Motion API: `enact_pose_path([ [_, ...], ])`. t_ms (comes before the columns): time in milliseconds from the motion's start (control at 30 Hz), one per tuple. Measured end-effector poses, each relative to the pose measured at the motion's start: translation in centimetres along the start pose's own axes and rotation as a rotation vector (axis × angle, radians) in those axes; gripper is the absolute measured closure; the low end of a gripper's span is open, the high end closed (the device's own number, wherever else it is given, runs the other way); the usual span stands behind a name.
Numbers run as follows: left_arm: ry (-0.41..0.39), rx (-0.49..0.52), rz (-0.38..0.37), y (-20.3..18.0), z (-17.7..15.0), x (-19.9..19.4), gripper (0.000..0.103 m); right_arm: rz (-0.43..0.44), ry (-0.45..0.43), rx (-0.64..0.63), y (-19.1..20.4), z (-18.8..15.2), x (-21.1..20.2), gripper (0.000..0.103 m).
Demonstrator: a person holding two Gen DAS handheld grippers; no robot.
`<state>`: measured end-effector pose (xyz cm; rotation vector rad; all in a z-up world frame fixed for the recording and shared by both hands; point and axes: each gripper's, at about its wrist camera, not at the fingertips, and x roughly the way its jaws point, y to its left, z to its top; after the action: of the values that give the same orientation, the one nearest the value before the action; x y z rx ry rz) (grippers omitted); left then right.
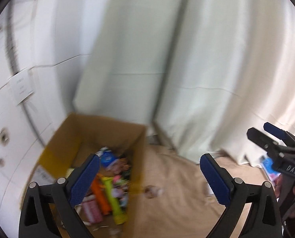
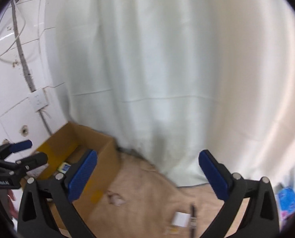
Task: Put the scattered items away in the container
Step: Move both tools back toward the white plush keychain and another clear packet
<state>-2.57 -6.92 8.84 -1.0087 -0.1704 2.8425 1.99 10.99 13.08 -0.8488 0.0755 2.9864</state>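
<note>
The left hand-held gripper hangs spread wide and empty above the near edge of the cardboard box, which stands on a tan cloth against the white curtain and tiled wall. Inside the box lie an orange marker, a yellow-green marker and assorted packets, all blurred. The right hand-held gripper is likewise released and carries nothing, pointing at the cloth right of the box. Loose there are a crumpled scrap, a small white block, a dark pen and, off to the right edge, a blue packet. This looks like a between-picks step: the next move calls for lowering the right hand-held gripper over the pen or block, fingers straddling it.
</note>
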Motion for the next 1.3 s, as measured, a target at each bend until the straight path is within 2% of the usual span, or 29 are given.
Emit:
enact_pose_path([
  [200, -0.003, 0.054, -0.037, -6.6, -1.3, 2.8, 0.002, -0.142, 0.022, 0.094, -5.7, -3.3, -2.2, 0.000],
  [333, 0.005, 0.075, -0.016, -9.0, -4.7, 5.4, 0.002, -0.161, 0.103, 0.151, -8.2, -6.8, -1.9, 0.000],
  [467, 0.078, 0.074, 0.026, -9.8, -8.7, 8.6, 0.002, -0.200, 0.157, 0.177, -9.2, -10.4, -1.4, 0.000],
  [633, 0.094, 0.088, 0.077, -9.7, -12.9, 11.0, 0.002, -0.188, 0.224, 0.192, -9.8, -14.6, -0.3, 0.000],
  [833, 0.050, 0.138, 0.155, -8.5, -16.1, 12.6, 0.002, -0.158, 0.234, 0.124, -7.8, -18.3, 1.4, 0.001],
  [933, 0.032, 0.148, 0.191, -7.6, -16.4, 13.9, 0.002, -0.123, 0.234, 0.097, -6.5, -19.7, 2.7, 0.004],
  [1100, 0.005, 0.148, 0.209, -6.3, -16.3, 16.1, 0.002, -0.064, 0.236, 0.086, -5.2, -21.0, 5.2, 0.015],
  [1233, 0.011, 0.122, 0.200, -5.4, -16.4, 18.2, 0.002, -0.028, 0.246, 0.097, -4.8, -21.9, 6.8, 0.019],
  [1300, 0.015, 0.119, 0.184, -5.2, -16.6, 19.0, 0.002, -0.015, 0.256, 0.098, -4.5, -22.3, 7.4, 0.025],
])
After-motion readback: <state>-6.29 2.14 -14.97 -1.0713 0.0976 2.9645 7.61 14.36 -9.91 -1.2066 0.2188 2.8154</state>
